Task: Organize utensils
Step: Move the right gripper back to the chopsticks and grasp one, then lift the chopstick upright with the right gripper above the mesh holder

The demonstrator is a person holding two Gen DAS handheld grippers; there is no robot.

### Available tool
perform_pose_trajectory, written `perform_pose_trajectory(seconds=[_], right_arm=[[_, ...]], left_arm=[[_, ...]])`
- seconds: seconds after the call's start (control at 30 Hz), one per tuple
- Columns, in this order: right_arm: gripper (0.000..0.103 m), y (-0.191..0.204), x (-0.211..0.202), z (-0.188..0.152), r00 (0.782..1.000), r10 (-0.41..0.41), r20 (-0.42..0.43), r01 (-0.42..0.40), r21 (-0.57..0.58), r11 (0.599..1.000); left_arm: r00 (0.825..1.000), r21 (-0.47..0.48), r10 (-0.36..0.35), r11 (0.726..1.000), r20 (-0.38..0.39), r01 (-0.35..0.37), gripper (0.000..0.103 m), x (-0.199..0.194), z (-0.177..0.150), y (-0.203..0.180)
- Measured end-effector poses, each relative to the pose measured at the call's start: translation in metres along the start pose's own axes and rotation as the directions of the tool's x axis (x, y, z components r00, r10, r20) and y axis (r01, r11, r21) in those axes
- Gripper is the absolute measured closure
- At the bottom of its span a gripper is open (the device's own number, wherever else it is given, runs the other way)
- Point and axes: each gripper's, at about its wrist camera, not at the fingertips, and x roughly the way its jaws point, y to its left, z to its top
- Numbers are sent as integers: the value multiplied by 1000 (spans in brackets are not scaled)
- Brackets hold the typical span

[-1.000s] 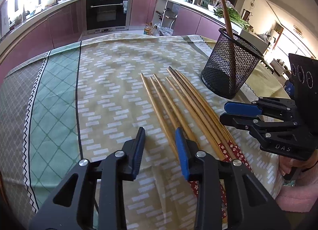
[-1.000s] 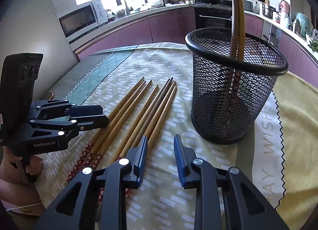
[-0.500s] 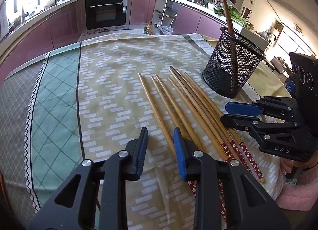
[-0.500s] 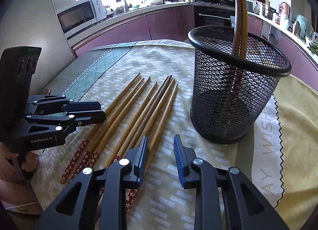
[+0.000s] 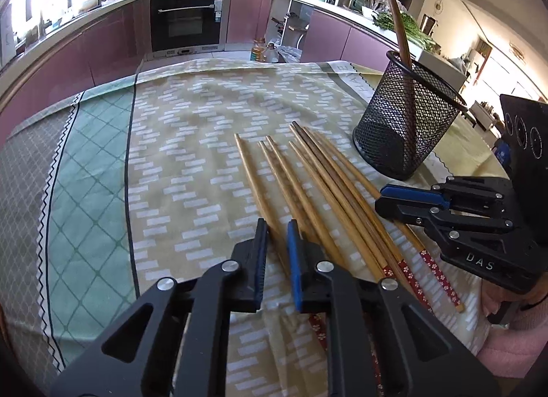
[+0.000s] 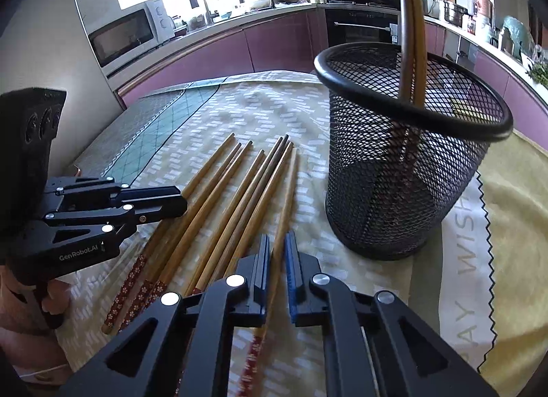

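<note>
Where each gripper (image 6: 276,243) clamps one chopstick (image 6: 287,198), patterned end hidden

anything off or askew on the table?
Nothing damaged or spilled. Loose chopsticks lie fanned on the cloth rather than parallel; two chopsticks lean tilted in the mesh holder, which stands upright.

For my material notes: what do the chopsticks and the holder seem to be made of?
Chopsticks: likely bamboo or wood, tan with visible grain, red flower-patterned ends. Holder: apparently black-coated metal mesh, see-through weave, smooth rolled rim.
</note>
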Motion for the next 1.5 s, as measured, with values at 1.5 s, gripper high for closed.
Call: perform_pose_trajectory(seconds=[1.5], right_arm=[[97, -4, -79, 12, 978, 80, 194, -66, -75, 995]], left_arm=[[969, 30, -211, 977, 124, 209, 95, -71, 18, -15]])
